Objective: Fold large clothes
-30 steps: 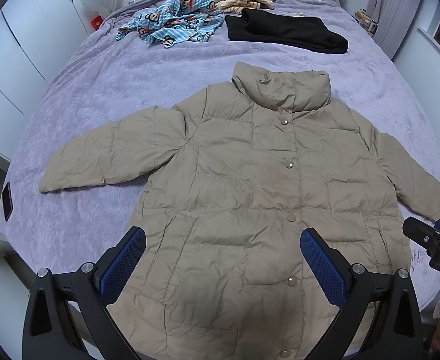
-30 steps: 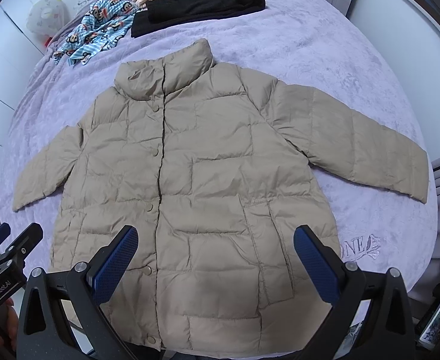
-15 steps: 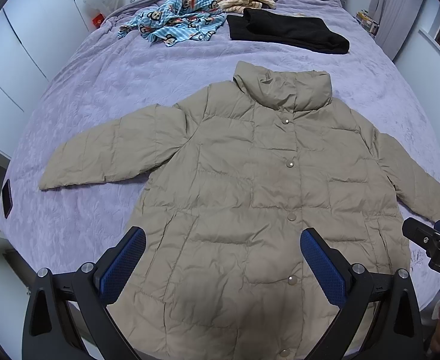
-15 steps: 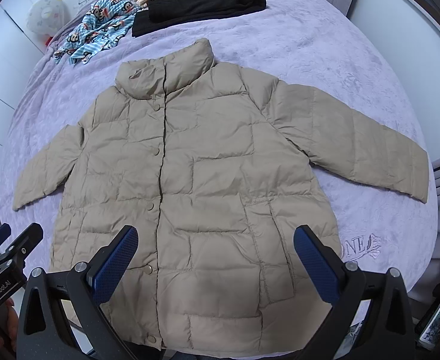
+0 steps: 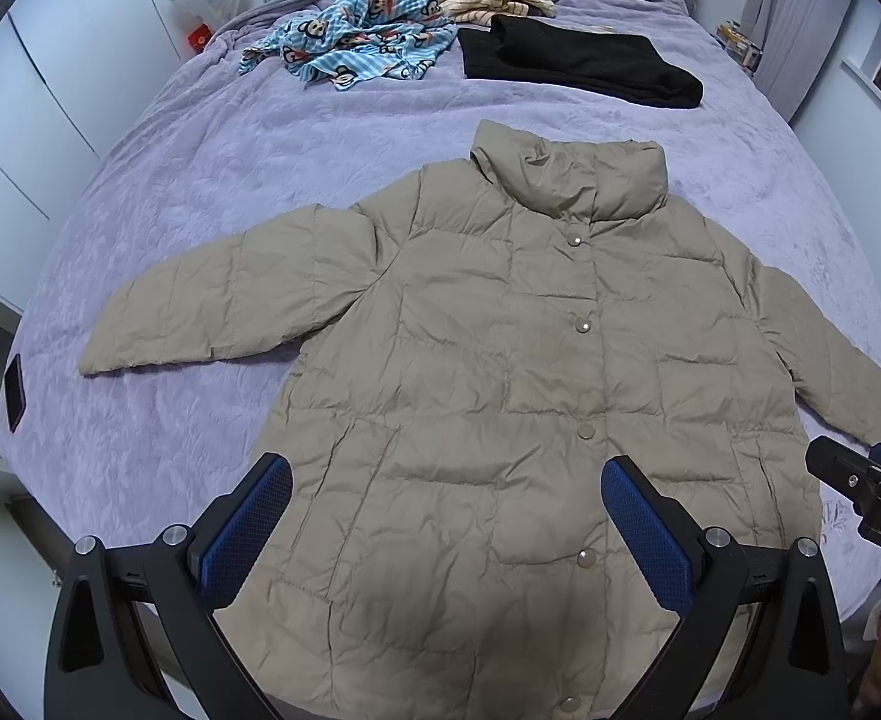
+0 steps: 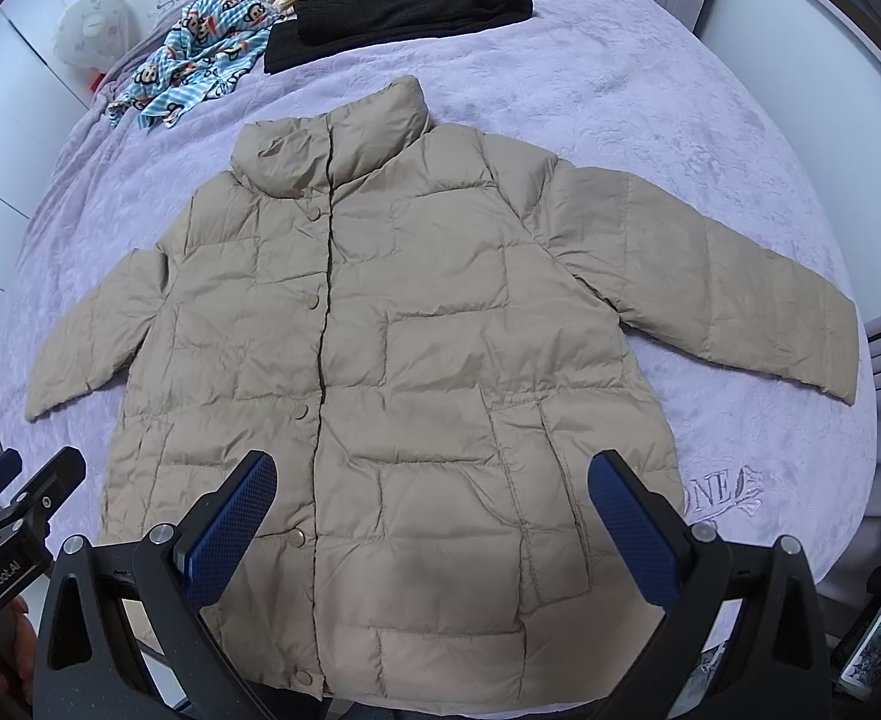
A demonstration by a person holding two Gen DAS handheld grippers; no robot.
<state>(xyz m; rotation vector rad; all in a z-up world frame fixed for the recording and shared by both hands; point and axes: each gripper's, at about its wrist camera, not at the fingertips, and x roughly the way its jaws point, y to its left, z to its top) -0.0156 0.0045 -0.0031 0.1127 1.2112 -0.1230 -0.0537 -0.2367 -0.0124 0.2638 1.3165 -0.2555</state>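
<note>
Beige jacket (image 5: 500,396) flat on bed; left gripper (image 5: 446,531), right gripper (image 6: 431,525) above hem, fingers spread wide, empty.

Jacket (image 5: 500,396) flat on bed (image 5: 200,192)

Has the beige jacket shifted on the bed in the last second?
No. The beige jacket lies spread flat, its collar at the same gap from the black folded garment and its hem beside the embroidered lettering as before.
</note>
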